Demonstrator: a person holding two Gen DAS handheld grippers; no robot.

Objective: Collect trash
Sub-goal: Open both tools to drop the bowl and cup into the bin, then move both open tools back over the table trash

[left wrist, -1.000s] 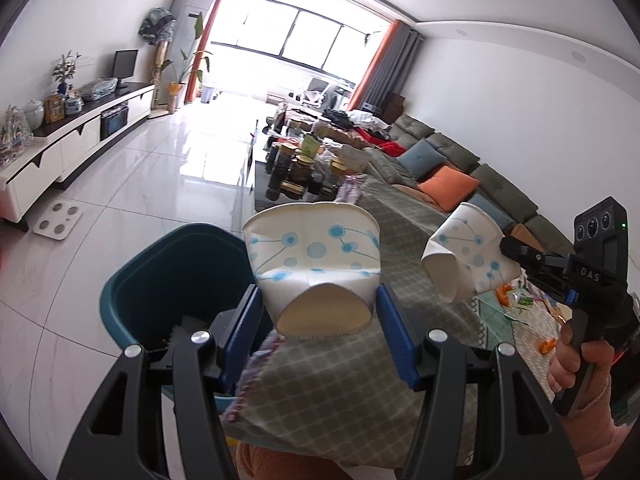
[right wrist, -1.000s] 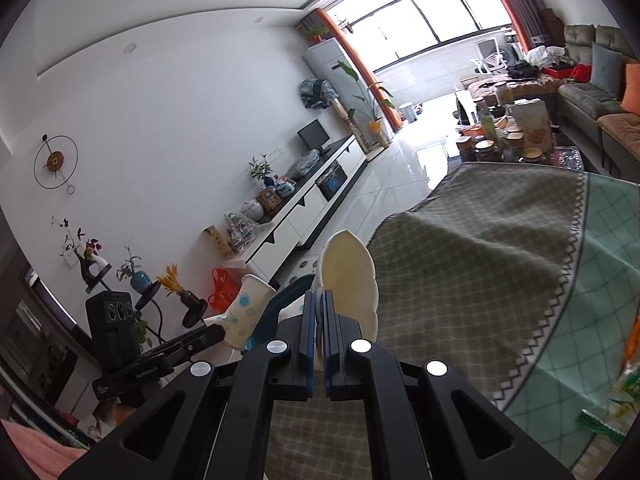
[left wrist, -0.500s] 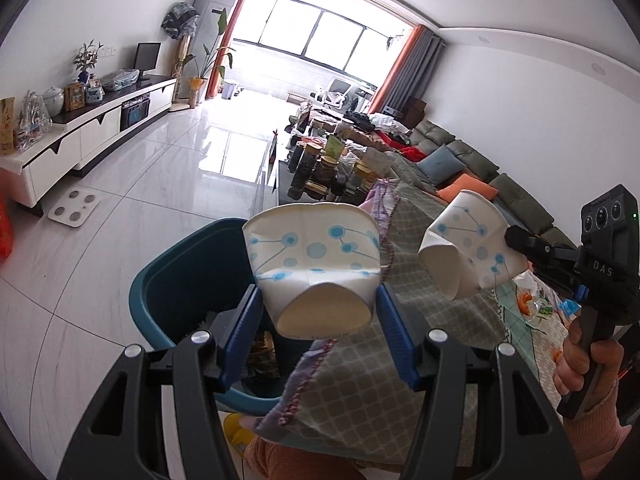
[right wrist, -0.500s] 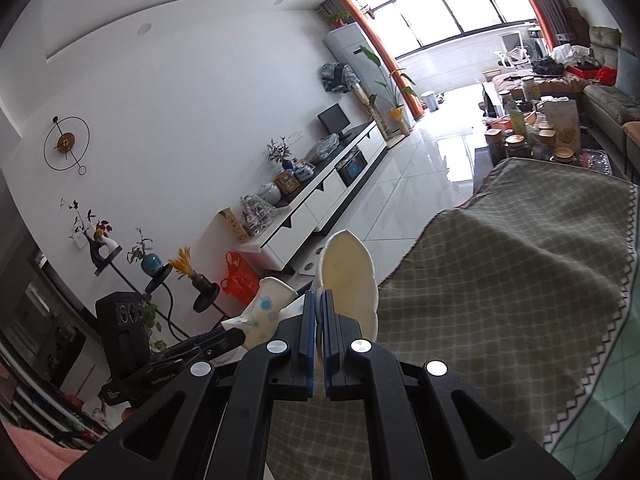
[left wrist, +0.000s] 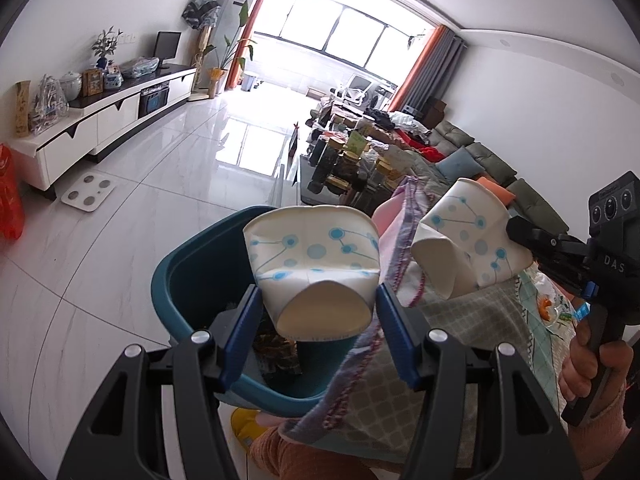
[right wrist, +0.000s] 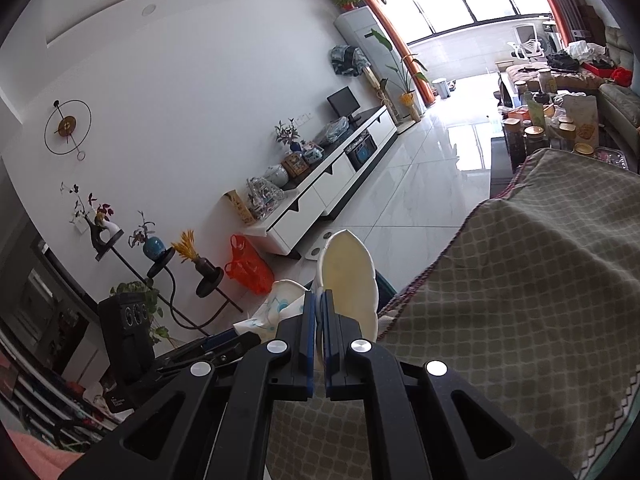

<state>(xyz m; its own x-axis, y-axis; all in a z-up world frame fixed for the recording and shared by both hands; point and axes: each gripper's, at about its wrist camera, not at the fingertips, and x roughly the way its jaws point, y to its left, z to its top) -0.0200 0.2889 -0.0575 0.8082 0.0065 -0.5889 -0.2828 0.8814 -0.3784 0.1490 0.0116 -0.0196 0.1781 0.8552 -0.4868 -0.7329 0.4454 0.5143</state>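
Moved across toward the teal bin (left wrist: 188,280) since a second back: bin now larger in the left wrist view and directly under the left gripper (left wrist: 318,316), its dark contents showing; more white floor and less tablecloth (right wrist: 540,300) in the right wrist view, with an orange bag (right wrist: 248,266) now in sight by the TV cabinet (left wrist: 104,116).

Two crushed paper cups, both white with a blue dot-and-line print. One bin. Two grippers.

Left gripper roughly half open, blue pads pressed on either side of the squashed first cup (left wrist: 316,264), base facing the camera, held above the bin's mouth. Same grip as a second ago.

Right gripper (right wrist: 319,320) closed almost fully, pinching the flattened wall of the second cup (right wrist: 348,280), cream inside turned to the camera; seen from the left wrist as the second cup (left wrist: 464,248) held just beside the first, over the tablecloth's fringed edge. Grip unchanged.

Right hand (left wrist: 592,360) wrapped round the right gripper's handle.
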